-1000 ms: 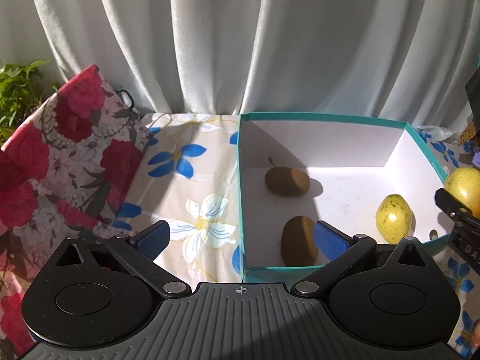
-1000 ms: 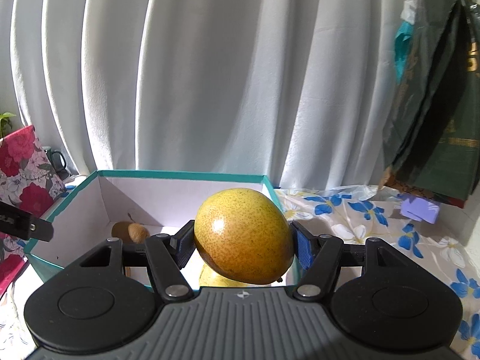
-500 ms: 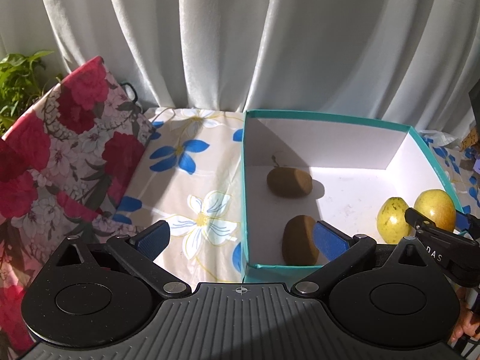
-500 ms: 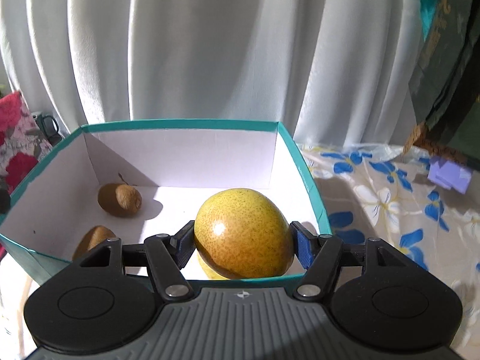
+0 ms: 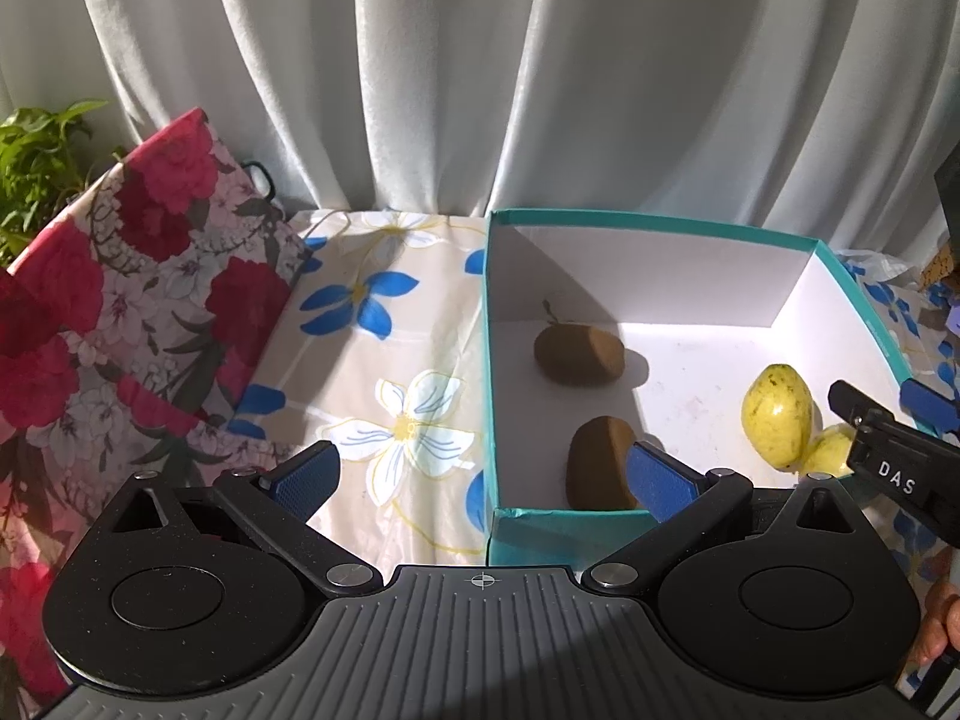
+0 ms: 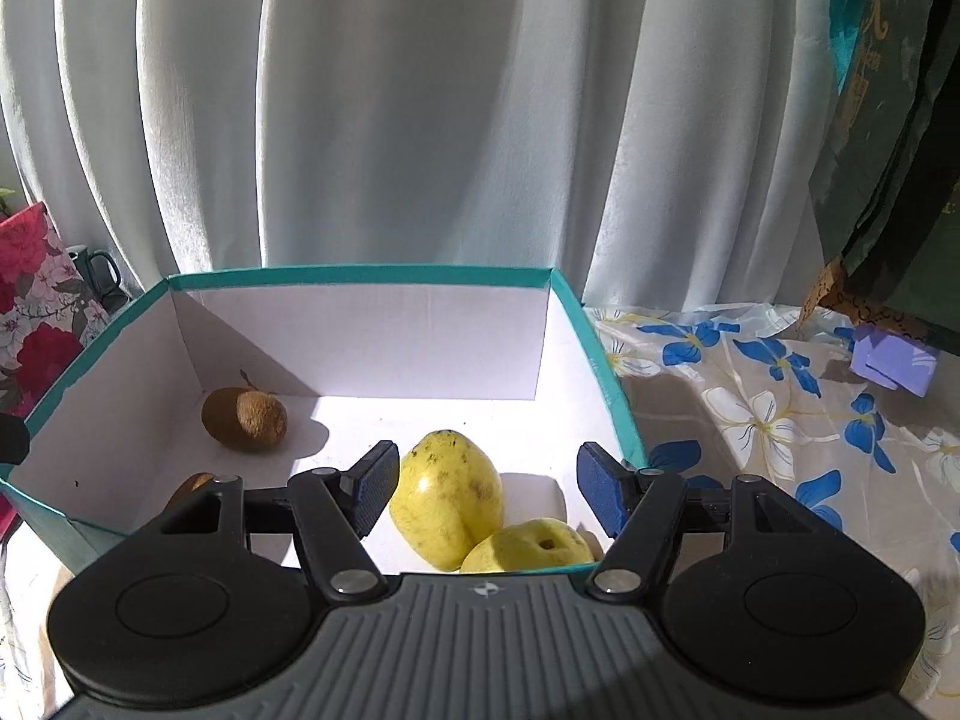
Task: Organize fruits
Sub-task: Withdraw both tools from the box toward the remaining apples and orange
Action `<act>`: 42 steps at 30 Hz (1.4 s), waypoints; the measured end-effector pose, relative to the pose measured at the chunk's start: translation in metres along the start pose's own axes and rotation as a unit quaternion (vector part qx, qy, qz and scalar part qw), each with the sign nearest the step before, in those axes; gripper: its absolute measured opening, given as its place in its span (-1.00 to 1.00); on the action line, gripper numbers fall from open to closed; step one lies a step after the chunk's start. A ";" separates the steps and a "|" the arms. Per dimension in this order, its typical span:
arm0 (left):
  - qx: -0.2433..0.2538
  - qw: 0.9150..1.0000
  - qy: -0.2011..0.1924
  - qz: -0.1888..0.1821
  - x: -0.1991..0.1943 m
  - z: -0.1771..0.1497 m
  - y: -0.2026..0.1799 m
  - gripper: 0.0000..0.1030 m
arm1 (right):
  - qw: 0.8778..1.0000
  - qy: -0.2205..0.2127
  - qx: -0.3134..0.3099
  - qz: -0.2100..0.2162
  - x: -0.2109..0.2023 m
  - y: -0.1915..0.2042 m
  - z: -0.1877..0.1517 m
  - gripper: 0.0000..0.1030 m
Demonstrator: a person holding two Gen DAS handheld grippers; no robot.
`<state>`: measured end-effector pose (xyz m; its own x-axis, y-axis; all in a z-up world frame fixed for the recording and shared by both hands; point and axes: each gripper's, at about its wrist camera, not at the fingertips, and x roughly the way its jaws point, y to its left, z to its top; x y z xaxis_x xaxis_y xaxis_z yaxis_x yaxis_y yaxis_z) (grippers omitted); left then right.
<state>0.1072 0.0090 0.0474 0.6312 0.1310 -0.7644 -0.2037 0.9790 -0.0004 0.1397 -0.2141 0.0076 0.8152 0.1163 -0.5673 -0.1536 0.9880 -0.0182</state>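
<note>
A teal box (image 5: pixel 660 221) with white inside walls (image 6: pixel 372 324) holds two brown kiwis (image 5: pixel 579 355) (image 5: pixel 600 471) and two yellow fruits. The spotted yellow fruit (image 6: pixel 447 498) stands on the box floor, and the second yellow fruit (image 6: pixel 528 546) lies against it by the front wall. My right gripper (image 6: pixel 487 486) hangs over them; its jaws are opening and the pads touch neither fruit. It shows in the left wrist view as the right gripper (image 5: pixel 888 438), partly hiding the second yellow fruit (image 5: pixel 831 457). My left gripper (image 5: pixel 480 474) is open and empty over the box's front left corner.
A flowered tablecloth (image 5: pixel 384 360) covers the table. A red floral bag (image 5: pixel 120 300) leans at the left with a green plant (image 5: pixel 36 162) behind it. White curtains (image 6: pixel 420 120) hang at the back. A dark green bag (image 6: pixel 888 150) and a purple object (image 6: pixel 891 363) are at the right.
The right gripper carried the yellow fruit over the box, then let it go; the fruit now lies on the box floor beside the spotted one. The left gripper stayed put.
</note>
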 end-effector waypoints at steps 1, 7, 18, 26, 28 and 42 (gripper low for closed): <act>0.001 1.000 -0.001 0.000 -0.001 -0.001 0.000 1.00 | 1.000 -0.010 0.002 -0.001 -0.006 -0.001 0.001 0.49; 0.013 1.000 -0.004 -0.010 -0.006 -0.014 0.001 1.00 | 0.997 -0.071 0.021 -0.006 -0.055 -0.007 0.001 0.71; 0.070 0.996 0.013 -0.048 -0.010 -0.058 -0.003 1.00 | 0.996 -0.080 0.030 -0.029 -0.112 -0.010 -0.034 0.88; 0.120 0.990 0.017 -0.078 -0.025 -0.093 -0.010 1.00 | 0.995 -0.065 0.047 -0.051 -0.130 -0.014 -0.049 0.88; 0.127 0.988 0.017 -0.091 -0.029 -0.100 -0.010 1.00 | 0.995 -0.066 0.045 -0.052 -0.135 -0.013 -0.052 0.88; 0.154 0.980 0.034 -0.125 -0.030 -0.135 -0.014 1.00 | 0.995 -0.065 0.043 -0.056 -0.161 -0.006 -0.068 0.88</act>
<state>-0.0096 -0.0298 -0.0170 0.5786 -0.1194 -0.8069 0.1925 0.9813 -0.0072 -0.0285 -0.2455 0.0428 0.8912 0.0115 -0.4535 -0.0142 0.9999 -0.0025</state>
